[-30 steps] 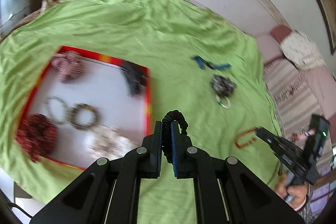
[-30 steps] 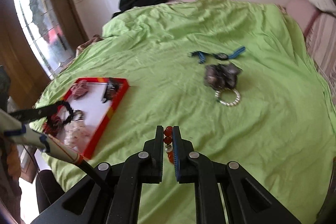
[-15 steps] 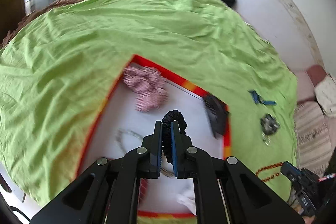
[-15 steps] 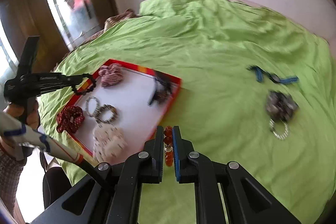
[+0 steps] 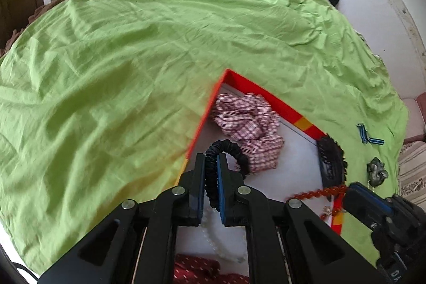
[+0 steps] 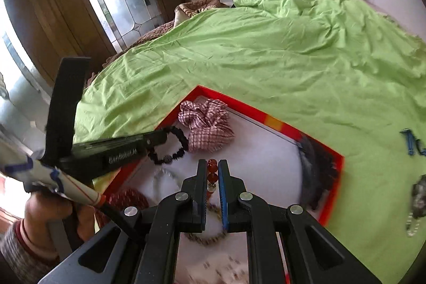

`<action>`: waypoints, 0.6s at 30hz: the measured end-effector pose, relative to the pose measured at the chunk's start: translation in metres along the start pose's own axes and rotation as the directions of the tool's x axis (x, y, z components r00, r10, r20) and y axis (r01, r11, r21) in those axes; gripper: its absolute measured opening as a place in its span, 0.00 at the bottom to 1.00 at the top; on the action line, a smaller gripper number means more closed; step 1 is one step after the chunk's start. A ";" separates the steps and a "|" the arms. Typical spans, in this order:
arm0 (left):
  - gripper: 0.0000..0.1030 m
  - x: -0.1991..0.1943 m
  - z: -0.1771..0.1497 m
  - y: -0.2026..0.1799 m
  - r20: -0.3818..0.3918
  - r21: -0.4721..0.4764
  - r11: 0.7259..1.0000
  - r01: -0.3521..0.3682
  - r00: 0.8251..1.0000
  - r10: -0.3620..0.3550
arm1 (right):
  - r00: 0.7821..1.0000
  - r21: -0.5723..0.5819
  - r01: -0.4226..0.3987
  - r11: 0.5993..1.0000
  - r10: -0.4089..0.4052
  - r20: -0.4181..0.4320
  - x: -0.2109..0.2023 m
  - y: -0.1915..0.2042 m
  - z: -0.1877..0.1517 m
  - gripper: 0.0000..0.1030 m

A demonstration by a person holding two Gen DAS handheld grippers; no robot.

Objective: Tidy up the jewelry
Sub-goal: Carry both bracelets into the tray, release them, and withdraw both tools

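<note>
The left gripper (image 5: 211, 172), clamped on the black bracelet (image 5: 226, 151), has been carried over the red-rimmed tray (image 5: 266, 93). The right gripper (image 6: 213, 172) with the red bead bracelet (image 6: 212, 167) has been brought above it too.

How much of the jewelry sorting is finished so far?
Partly. The red tray already holds a checked scrunchie and other pieces. Over it, the left gripper clamps a black bracelet, the right gripper red beads. A blue strap waits on the sheet.

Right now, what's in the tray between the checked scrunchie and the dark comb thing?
Nothing: only bare white tray floor between the scrunchie and the comb. The right wrist view shows it best.
</note>
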State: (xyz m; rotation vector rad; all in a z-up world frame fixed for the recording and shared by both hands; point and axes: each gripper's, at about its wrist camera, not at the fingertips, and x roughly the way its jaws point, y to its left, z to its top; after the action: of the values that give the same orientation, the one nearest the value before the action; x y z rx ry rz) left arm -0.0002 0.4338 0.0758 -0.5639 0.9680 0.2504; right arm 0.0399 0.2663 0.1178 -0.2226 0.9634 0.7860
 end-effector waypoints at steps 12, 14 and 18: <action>0.26 -0.024 -0.010 -0.004 0.056 0.032 0.999 0.011 0.998 -0.013 | 0.996 0.082 0.066 0.994 -0.061 -0.057 0.029 -0.037 -0.025 0.41; 0.26 -0.037 -0.015 -0.006 0.080 0.034 0.999 -0.002 0.997 -0.001 | 0.998 0.087 0.057 0.995 -0.053 -0.041 0.019 -0.038 -0.027 0.41; 0.28 -0.069 -0.029 -0.015 0.140 0.042 0.998 -0.045 0.989 0.038 | 0.998 0.060 0.066 0.996 -0.067 0.009 -0.017 -0.038 -0.042 0.43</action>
State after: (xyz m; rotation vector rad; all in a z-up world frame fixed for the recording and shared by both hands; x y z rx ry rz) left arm -0.0525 0.4082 0.1259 -0.4794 0.8489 0.3006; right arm 0.0326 0.2097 0.1014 -0.1977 0.9632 0.6956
